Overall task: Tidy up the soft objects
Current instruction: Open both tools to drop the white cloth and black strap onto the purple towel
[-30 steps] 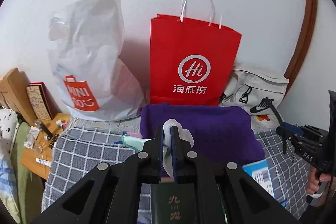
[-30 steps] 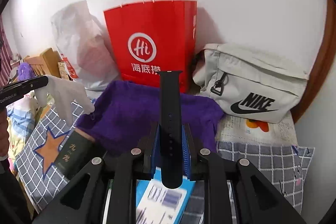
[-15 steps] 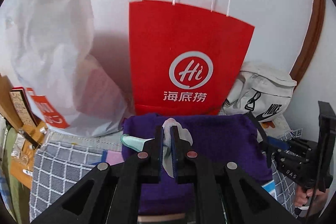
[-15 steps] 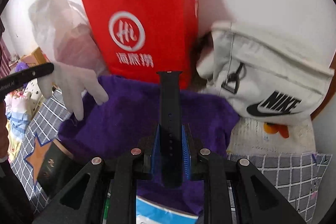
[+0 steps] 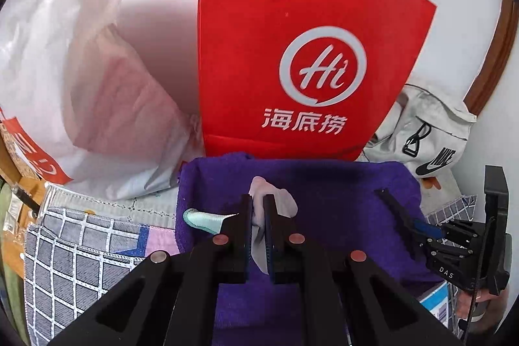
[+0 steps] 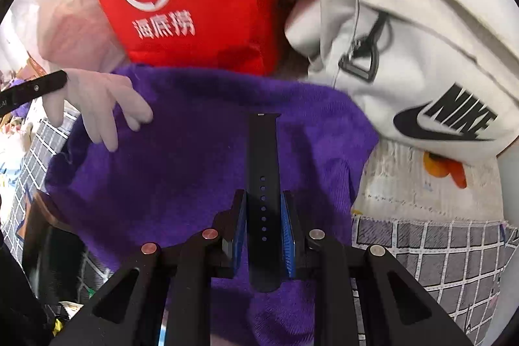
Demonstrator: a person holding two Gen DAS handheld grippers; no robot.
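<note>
Red paper bag (image 5: 292,47): stands upright at the far side against the white wall; white "Hi" roundel and Chinese characters on its face.
White plastic bag (image 5: 81,86): crumpled, left of the red bag, touching it.
Grey Nike bag (image 6: 421,47): slumped at the far right, just beside the red bag.
Purple towel (image 6: 181,171): plush, rumpled, spread on the checked cloth (image 5: 74,252) in front of the red bag.
White glove (image 6: 103,106): pale, limp, fingers drooping; hangs above the towel's left part.
Left gripper (image 5: 257,213): jaws clenched on the white glove.
Black watch strap (image 6: 263,184): smooth, flat, with a row of holes; it points away over the towel.
Right gripper (image 6: 263,216): jaws clamped on the strap's sides.
Mint fabric piece (image 5: 207,220): lies on the towel's left edge.
</note>
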